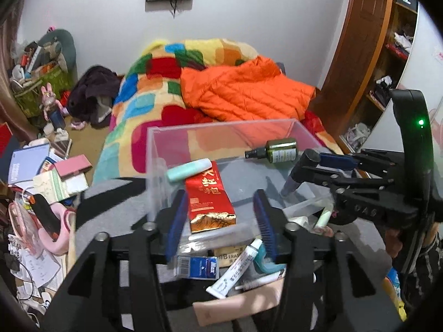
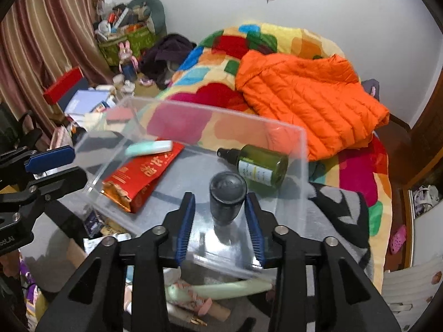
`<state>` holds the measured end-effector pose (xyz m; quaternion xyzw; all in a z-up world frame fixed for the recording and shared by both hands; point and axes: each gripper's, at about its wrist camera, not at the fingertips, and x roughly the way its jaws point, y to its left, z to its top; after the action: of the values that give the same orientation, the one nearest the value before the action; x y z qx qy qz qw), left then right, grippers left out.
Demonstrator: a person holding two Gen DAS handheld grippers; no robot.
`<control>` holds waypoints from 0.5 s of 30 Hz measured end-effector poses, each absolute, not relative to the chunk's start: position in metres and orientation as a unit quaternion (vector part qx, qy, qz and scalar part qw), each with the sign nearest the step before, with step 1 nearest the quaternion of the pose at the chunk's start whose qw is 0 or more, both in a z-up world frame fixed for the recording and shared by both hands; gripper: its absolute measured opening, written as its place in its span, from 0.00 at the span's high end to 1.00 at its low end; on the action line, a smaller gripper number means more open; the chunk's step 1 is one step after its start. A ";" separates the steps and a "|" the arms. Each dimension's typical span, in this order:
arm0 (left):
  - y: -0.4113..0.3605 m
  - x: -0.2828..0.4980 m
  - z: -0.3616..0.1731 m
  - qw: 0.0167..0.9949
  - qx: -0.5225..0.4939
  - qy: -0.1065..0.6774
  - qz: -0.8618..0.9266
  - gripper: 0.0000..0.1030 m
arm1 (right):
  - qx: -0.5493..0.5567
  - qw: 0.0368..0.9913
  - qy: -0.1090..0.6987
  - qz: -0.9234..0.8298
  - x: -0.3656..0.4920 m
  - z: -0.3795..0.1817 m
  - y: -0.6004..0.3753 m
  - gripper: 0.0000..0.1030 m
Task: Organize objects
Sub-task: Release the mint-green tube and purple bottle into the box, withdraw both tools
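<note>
Right tongs (image 2: 220, 215) grip a dark bottle (image 2: 227, 193) inside the clear box (image 2: 301, 149); left tongs (image 1: 220, 218) hang open. Red packet (image 1: 209, 202), mint tube (image 1: 189, 169), green spray bottle (image 1: 279, 150) lie inside.

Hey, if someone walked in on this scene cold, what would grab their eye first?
Probably the bright orange puffer jacket sprawled over the multicolored blanket on the bed behind. Next, the clear plastic box in the foreground, holding a red packet, a mint tube and a green spray bottle. The right hand-held gripper brackets a dark cylindrical bottle over the box.
</note>
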<state>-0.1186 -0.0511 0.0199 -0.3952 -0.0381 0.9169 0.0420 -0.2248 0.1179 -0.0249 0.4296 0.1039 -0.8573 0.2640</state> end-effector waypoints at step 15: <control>-0.085 -0.072 -0.014 0.007 -0.430 -0.054 0.901 0.29 | 0.405 0.213 0.049 -0.888 -0.191 -0.013 0.199 0.43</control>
<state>-0.0720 -0.0852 -0.0138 -0.4297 -0.0541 0.9013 0.0067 -0.1908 0.1994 -0.0129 0.4048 0.0486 -0.8879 0.2132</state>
